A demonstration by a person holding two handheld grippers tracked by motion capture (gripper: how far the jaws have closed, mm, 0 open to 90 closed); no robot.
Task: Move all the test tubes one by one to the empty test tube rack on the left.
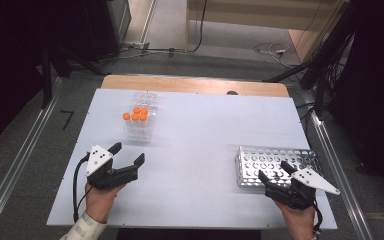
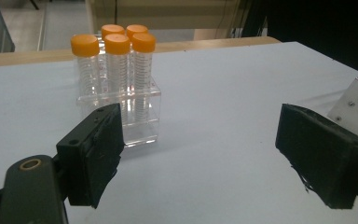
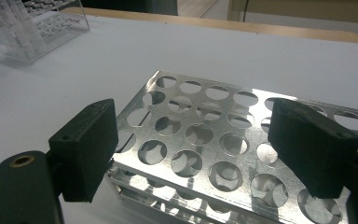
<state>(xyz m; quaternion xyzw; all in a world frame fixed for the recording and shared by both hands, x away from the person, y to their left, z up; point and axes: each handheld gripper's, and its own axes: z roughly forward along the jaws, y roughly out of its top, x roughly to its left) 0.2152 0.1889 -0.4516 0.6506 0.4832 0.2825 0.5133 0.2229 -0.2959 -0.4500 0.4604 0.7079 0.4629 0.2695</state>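
1. High view is showing the white table (image 1: 200,150) carrying two racks well apart, which is leaving open space between them for carrying tubes across, judging by the layout.
2. The metal tube rack (image 1: 275,165) is lying at the near right with all visible holes empty, probably waiting as the destination.
3. The clear plastic rack (image 1: 141,122) is standing at the far left, keeping five orange-capped tubes (image 1: 136,114) upright and bunched together at its far end.
4. The left gripper (image 1: 128,154) is pointing towards that clear rack, jaws spread wide and gripping nothing; the tubes are sitting ahead of it and somewhat to its left, not yet between the pads.
5. The right gripper (image 1: 275,172) is hovering over the metal rack's near edge, jaws likewise parted and empty, the hand waiting low near the table's front.
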